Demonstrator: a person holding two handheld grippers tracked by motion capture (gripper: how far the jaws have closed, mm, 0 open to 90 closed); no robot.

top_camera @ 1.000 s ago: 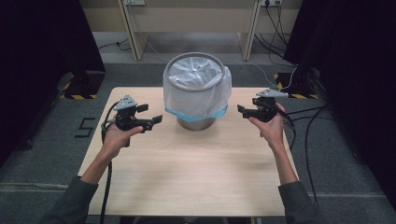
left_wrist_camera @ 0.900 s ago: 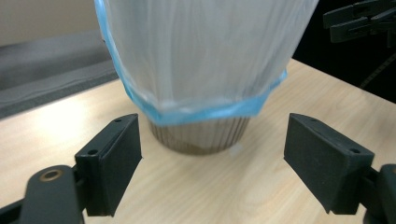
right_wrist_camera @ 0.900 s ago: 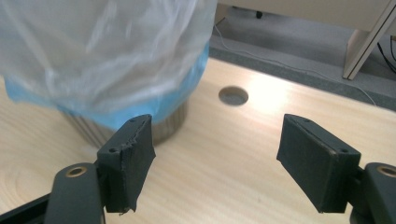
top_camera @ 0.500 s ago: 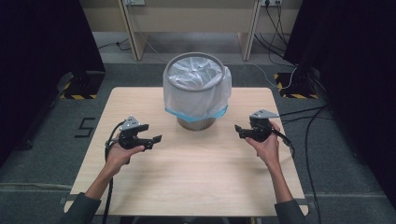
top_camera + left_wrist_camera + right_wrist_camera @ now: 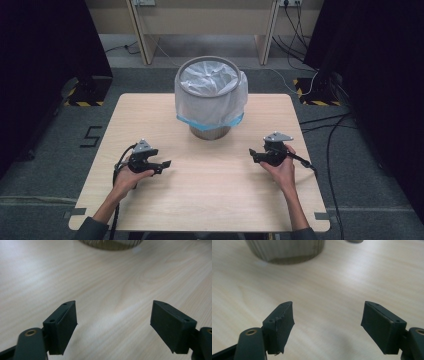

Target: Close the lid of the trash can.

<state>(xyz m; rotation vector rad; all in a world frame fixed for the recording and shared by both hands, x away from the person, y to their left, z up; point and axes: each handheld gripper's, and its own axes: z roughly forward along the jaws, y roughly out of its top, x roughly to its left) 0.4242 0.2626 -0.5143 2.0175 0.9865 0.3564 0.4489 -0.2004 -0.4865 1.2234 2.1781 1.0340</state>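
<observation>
Low over a pale, grained wooden table [image 5: 210,195], my left gripper [image 5: 165,164] sits at lower left of the high view and my right gripper [image 5: 254,154] at lower right, both with flat black rubber pads spread wide and nothing between them. The round grey waste bin [image 5: 211,131], lined with a crinkled translucent bag [image 5: 210,100] edged in blue, stands at upper centre, well apart from both. Its ribbed base tops each gripper view.
</observation>
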